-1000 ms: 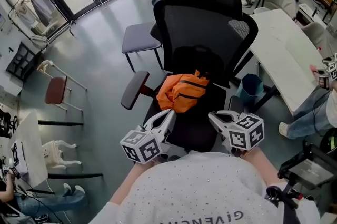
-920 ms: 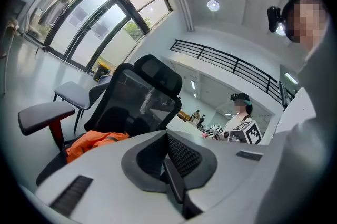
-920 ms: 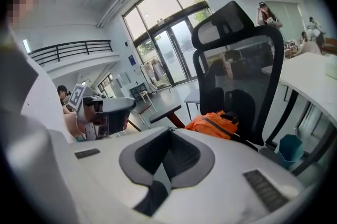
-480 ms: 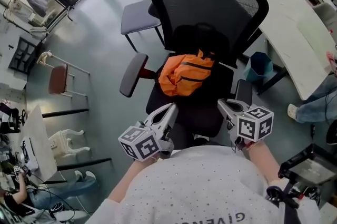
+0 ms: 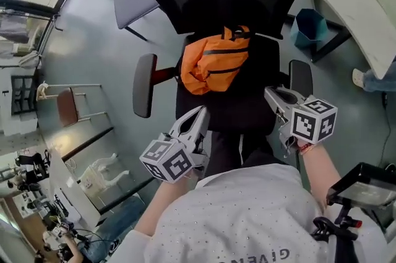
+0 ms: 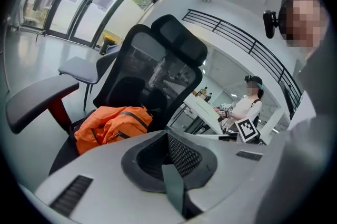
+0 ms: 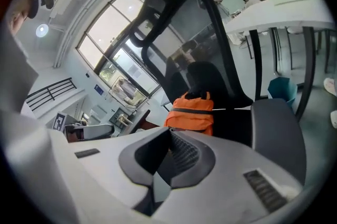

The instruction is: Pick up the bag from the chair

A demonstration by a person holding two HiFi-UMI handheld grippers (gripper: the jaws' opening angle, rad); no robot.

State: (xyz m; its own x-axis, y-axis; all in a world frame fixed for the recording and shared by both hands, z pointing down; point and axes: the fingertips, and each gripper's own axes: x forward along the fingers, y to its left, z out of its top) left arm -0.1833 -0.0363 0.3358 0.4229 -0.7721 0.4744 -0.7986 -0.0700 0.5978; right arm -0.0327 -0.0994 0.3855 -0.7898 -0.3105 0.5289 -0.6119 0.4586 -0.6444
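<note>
An orange bag (image 5: 213,60) with black straps lies on the seat of a black office chair (image 5: 241,113), leaning against the backrest. My left gripper (image 5: 200,112) hovers over the seat's front left edge, shut and empty, a short way in front of the bag. My right gripper (image 5: 273,94) is by the seat's front right corner, next to the right armrest (image 5: 300,77), also shut and empty. The left gripper view shows the bag (image 6: 110,125) beyond the closed jaw tips (image 6: 167,134), to their left. In the right gripper view the bag (image 7: 192,112) sits just above the jaw tips (image 7: 169,131).
The left armrest (image 5: 143,85) juts out beside the bag. A white table (image 5: 365,2) and a blue bin (image 5: 309,23) stand to the right. A grey chair (image 5: 133,2) and a brown-seated chair (image 5: 67,107) stand on the floor to the left. A person (image 6: 247,107) sits at a table behind.
The head view has tipped over the chair, so seat and bag sit higher and nearer in it. Both grippers have sunk toward the seat's front edge. The bag has not moved.
</note>
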